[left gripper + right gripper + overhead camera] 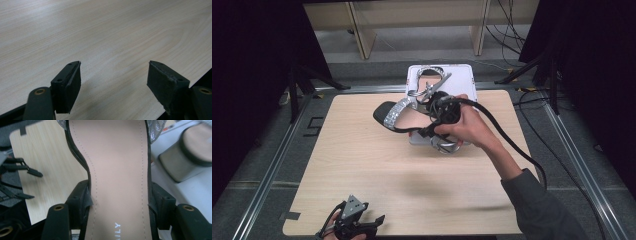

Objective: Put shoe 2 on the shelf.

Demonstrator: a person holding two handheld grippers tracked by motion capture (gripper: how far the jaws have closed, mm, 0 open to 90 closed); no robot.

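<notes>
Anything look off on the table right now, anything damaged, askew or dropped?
Nothing is spilled or dropped. The right gripper clamps a sandal across its insole, held above the table. The second sandal lies in the white tray. One oddity: the left gripper pad looks ragged along its edge.

Item count, as you see it:
Two sandals: one lifted sandal (399, 114), one sandal (432, 79) on one white box (464, 80); two grippers.

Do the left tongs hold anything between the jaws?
No, the left tongs stand open with only the bare wooden table between the jaws.
</notes>
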